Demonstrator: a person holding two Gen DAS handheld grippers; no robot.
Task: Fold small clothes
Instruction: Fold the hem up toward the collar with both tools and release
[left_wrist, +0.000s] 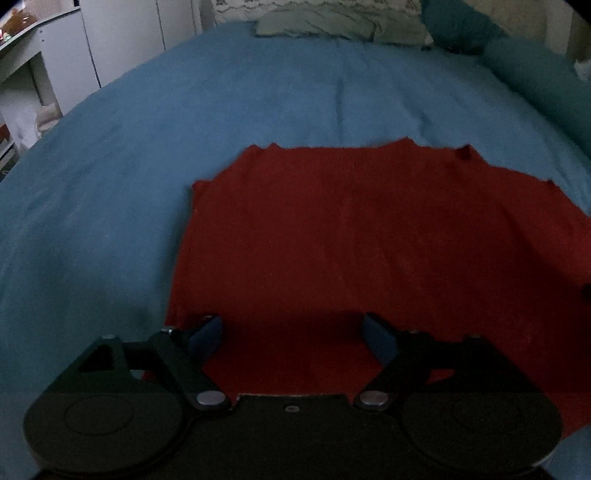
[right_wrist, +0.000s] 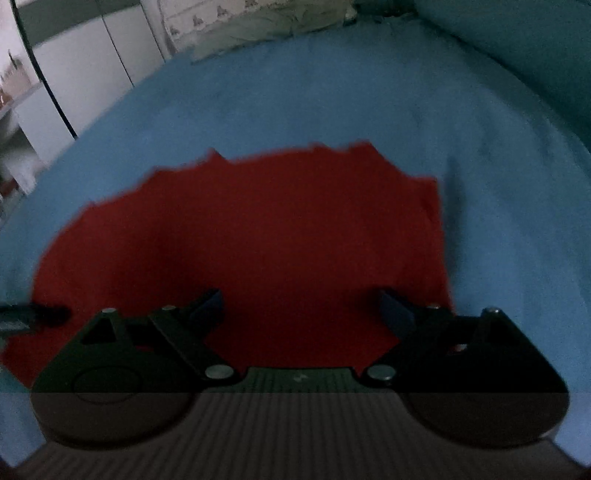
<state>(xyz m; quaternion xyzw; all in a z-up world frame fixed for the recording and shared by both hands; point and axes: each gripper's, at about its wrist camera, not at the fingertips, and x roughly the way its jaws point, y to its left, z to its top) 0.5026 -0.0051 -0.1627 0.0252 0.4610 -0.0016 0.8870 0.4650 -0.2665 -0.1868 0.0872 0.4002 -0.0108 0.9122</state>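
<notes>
A small red knitted garment (left_wrist: 351, 236) lies flat on the blue bedspread (left_wrist: 184, 129). My left gripper (left_wrist: 291, 332) is open and empty, low over the garment's near left part. The same red garment (right_wrist: 258, 236) shows in the right wrist view on the bedspread (right_wrist: 369, 92). My right gripper (right_wrist: 301, 310) is open and empty over the garment's near right part. The tip of the other gripper (right_wrist: 33, 315) shows at the left edge of the right wrist view.
A grey-green pillow (left_wrist: 317, 22) and a teal bolster (left_wrist: 517, 62) lie at the head of the bed. White cupboards (left_wrist: 122, 40) and shelves (left_wrist: 18, 92) stand to the left beyond the bed's edge.
</notes>
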